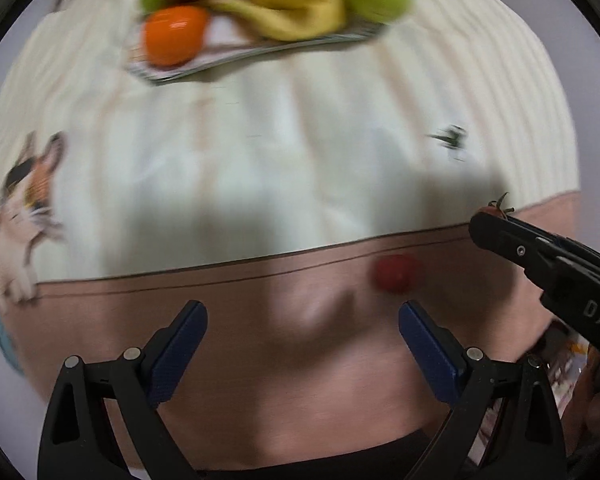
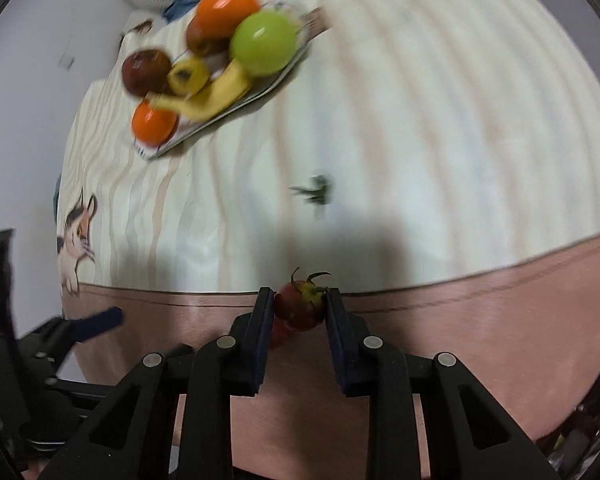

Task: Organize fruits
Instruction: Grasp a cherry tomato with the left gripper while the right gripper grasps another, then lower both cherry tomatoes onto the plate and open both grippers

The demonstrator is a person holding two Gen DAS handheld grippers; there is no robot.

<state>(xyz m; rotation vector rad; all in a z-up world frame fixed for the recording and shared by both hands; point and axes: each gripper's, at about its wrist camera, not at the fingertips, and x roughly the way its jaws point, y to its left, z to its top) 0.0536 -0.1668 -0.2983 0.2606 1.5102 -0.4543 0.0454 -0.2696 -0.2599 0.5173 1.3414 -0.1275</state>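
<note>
In the right wrist view my right gripper [image 2: 300, 297] is shut on a small red tomato [image 2: 300, 314] with a green stalk, just above the pink border of the tablecloth. A second red tomato [image 2: 279, 333] peeks out below it. The left wrist view shows that loose tomato [image 1: 394, 274] lying on the pink band, up and right of my left gripper [image 1: 304, 322], which is open and holds nothing. The right gripper [image 1: 490, 222] reaches in from the right with its tomato [image 1: 494, 209]. A plate [image 1: 172, 76] of oranges, green apples and bananas sits at the far side.
The cream tablecloth [image 1: 280, 160] has cat prints [image 1: 24, 208] at the left. A loose green stalk [image 1: 450, 140] lies on it right of centre. In the right wrist view the plate [image 2: 160, 152] is far left and the left gripper's blue pad [image 2: 104, 318] shows at the left edge.
</note>
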